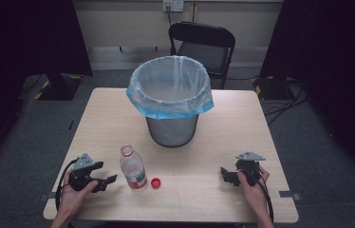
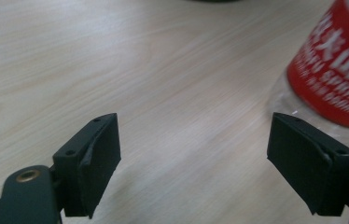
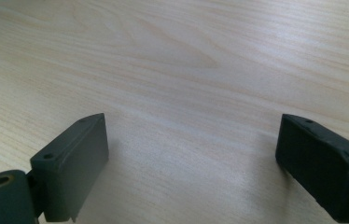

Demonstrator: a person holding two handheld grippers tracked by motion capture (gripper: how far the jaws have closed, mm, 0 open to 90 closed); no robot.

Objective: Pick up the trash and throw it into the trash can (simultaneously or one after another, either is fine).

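- Clear plastic bottle [image 1: 133,167] with a red label stands upright and uncapped on the near left part of the table [image 1: 223,133]; in the left gripper view its label shows at the upper right [image 2: 338,70].
- Red cap [image 1: 155,183] lies on the wood just to the right of the bottle's base, close to it but apart.
- The left gripper [image 1: 103,182] sits just left of the bottle, held in the person's left hand [image 1: 73,192] low over the table. Its jaws are spread wide and hold nothing; the bottle is beyond the far jaw, not between the two.
- The right gripper [image 1: 227,175] is at the near right of the table, well apart from bottle and cap, held in the right hand [image 1: 254,187]. Its jaws are also spread wide, with bare wood between them.
- A mesh waste bin [image 1: 172,128] lined with a pale blue bag stands at the middle of the table, behind the bottle.
- A black folding chair [image 1: 204,42] stands beyond the far edge.
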